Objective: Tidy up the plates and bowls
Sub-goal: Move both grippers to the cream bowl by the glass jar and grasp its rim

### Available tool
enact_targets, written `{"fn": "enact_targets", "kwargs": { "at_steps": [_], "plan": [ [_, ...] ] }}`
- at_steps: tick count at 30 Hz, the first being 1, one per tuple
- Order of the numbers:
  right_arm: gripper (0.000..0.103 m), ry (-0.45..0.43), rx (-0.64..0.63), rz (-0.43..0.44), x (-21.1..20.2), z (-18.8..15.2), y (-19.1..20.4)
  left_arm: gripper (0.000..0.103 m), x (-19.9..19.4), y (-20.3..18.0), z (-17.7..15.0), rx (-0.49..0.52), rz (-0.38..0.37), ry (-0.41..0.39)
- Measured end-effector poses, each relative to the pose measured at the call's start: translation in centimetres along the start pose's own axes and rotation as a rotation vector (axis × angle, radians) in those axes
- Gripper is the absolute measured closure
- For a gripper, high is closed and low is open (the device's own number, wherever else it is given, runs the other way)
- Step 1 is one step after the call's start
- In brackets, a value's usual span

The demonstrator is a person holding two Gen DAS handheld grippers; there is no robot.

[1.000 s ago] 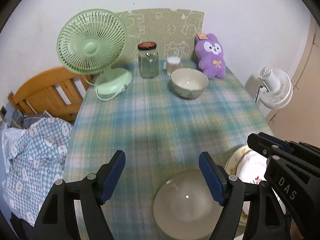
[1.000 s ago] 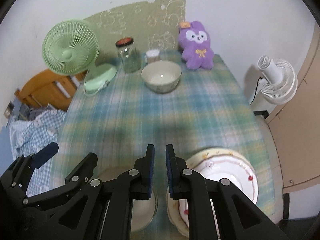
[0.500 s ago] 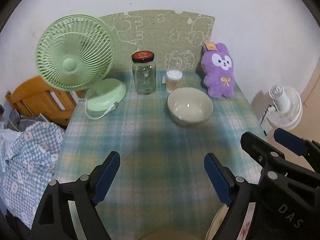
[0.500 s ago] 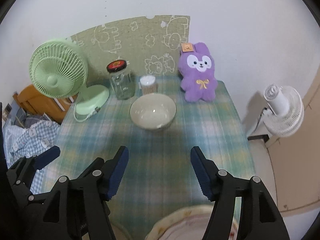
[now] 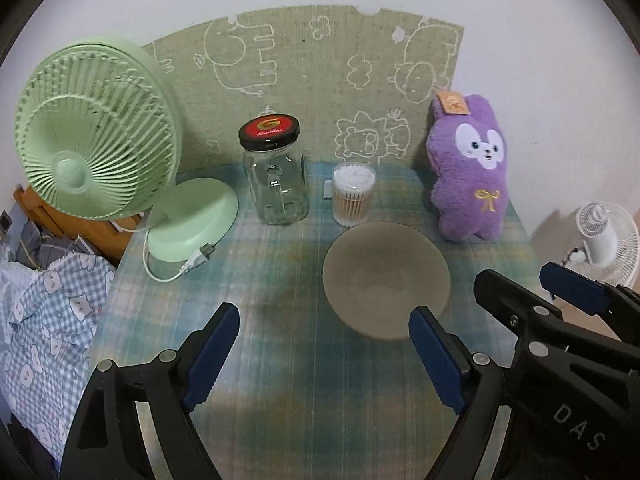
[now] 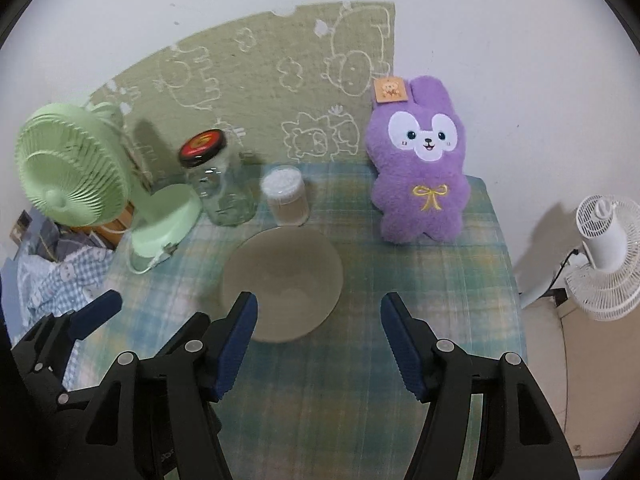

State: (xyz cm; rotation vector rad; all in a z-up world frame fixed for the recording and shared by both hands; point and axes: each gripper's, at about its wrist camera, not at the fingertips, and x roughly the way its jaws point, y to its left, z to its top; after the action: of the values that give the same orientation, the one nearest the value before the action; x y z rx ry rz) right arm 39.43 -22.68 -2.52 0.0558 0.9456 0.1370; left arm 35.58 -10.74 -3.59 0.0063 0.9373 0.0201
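A beige bowl (image 5: 386, 276) stands upright on the plaid tablecloth (image 5: 280, 380) near the back of the table; it also shows in the right wrist view (image 6: 284, 280). My left gripper (image 5: 324, 356) is open and empty, just in front of the bowl, its right fingertip near the bowl's front rim. My right gripper (image 6: 320, 340) is open and empty, its left fingertip over the bowl's near edge. The right gripper shows at the right edge of the left wrist view (image 5: 520, 304). No plates are in view.
Behind the bowl stand a glass jar with a red lid (image 5: 276, 176), a tub of cotton swabs (image 5: 353, 194), a purple plush rabbit (image 5: 468, 168) and a green desk fan (image 5: 96, 152) with its cord. A white floor fan (image 6: 604, 252) stands right of the table.
Both grippers have moved forward to the far bowl. The right gripper has opened wide. The near bowl and plates have dropped out of view.
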Motion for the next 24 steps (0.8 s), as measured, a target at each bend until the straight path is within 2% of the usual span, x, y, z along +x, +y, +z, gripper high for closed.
{"fn": "enact_targets", "kwargs": {
  "at_steps": [4,9,11,14,16,19,22,24],
  "plan": [
    [0.035,-0.004,-0.039,0.008,2.4,0.8,-0.3,0.016,2.6,-0.3,0.6,-0.022,0.020,0.027],
    [0.039,0.020,-0.030,0.022,5.7,1.3,-0.8,0.020,5.1,-0.9,1.1,-0.005,0.028,0.009],
    [0.048,0.035,-0.026,0.023,6.8,1.5,-0.9,0.031,6.3,-1.2,1.3,0.000,0.020,0.019],
    [0.053,0.055,-0.020,0.025,8.5,1.6,-1.0,0.036,8.2,-1.2,1.5,-0.010,0.002,0.053],
    [0.057,0.066,-0.021,0.025,9.5,1.6,-0.9,0.039,9.1,-1.2,1.7,-0.004,0.023,0.058],
    [0.061,0.080,-0.016,0.027,10.7,1.6,-0.9,0.048,10.1,-1.4,1.9,0.017,0.043,0.067],
    [0.076,0.095,-0.011,0.027,11.8,1.6,-0.9,0.061,11.0,-1.4,1.9,0.014,0.052,0.086],
    [0.079,0.097,-0.016,0.016,12.2,1.5,-0.8,0.065,11.4,-1.3,1.9,0.012,0.057,0.092]
  ]
}}
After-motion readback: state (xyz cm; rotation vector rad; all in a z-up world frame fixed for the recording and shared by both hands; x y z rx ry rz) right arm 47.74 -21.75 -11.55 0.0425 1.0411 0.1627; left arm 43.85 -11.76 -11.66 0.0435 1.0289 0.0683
